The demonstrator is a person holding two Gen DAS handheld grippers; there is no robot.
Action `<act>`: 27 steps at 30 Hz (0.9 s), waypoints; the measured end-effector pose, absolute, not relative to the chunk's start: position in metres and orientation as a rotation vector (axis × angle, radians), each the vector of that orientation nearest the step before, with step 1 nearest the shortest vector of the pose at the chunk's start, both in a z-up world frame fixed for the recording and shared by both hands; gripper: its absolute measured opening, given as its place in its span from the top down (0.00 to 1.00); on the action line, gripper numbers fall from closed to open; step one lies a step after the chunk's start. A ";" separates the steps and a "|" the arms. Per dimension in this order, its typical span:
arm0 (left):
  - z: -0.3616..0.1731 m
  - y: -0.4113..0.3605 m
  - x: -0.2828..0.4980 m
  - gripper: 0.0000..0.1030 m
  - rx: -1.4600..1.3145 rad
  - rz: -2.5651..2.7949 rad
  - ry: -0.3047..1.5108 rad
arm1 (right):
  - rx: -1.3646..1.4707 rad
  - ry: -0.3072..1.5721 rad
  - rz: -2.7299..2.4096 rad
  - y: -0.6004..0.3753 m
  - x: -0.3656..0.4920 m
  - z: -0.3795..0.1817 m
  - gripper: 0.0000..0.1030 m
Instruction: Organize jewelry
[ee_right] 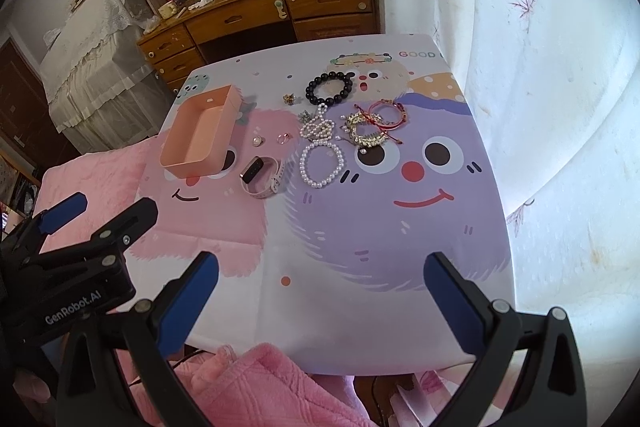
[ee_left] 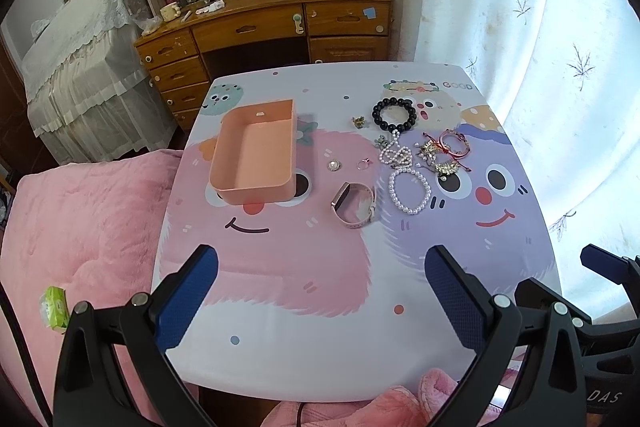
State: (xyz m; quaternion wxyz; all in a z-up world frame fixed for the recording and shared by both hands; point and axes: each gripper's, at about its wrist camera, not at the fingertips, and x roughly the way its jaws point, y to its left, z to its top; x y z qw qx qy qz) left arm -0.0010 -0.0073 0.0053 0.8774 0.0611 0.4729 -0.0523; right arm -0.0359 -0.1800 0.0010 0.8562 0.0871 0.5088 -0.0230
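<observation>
An empty salmon-pink box (ee_left: 256,155) (ee_right: 200,129) stands on the cartoon tablecloth (ee_left: 320,307). To its right lie a pink smartwatch (ee_left: 354,205) (ee_right: 262,177), a pearl bracelet (ee_left: 409,191) (ee_right: 321,163), a pearl strand (ee_left: 396,153), a black bead bracelet (ee_left: 394,115) (ee_right: 329,87), red and gold bracelets (ee_left: 446,151) (ee_right: 376,125), a round brooch (ee_left: 333,165) and a small ring (ee_left: 363,164). My left gripper (ee_left: 320,299) is open and empty over the table's near edge. My right gripper (ee_right: 320,303) is open and empty, also at the near edge.
A pink quilted bed (ee_left: 80,235) lies left of the table. A wooden desk with drawers (ee_left: 264,27) stands behind it. A white curtain (ee_left: 540,27) hangs at the right. A green packet (ee_left: 54,307) lies on the bed.
</observation>
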 end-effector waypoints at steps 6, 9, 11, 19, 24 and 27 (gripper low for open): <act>0.008 -0.008 -0.001 0.01 0.130 -0.117 0.980 | 0.177 1.056 -0.041 -0.179 -0.036 0.003 0.01; 0.008 -0.008 -0.001 0.01 0.129 -0.117 0.980 | 0.176 1.050 -0.038 -0.177 -0.037 0.003 0.01; 0.008 -0.008 -0.001 0.01 0.128 -0.117 0.981 | 0.175 1.048 -0.036 -0.177 -0.037 0.003 0.01; 0.007 -0.008 -0.001 0.01 0.127 -0.118 0.983 | 0.172 1.044 -0.033 -0.176 -0.037 0.004 0.01; 0.007 -0.008 -0.001 0.01 0.128 -0.119 0.985 | 0.172 1.042 -0.031 -0.176 -0.037 0.004 0.01; 0.007 -0.007 -0.002 0.01 0.128 -0.119 0.984 | 0.170 1.039 -0.027 -0.174 -0.036 0.004 0.01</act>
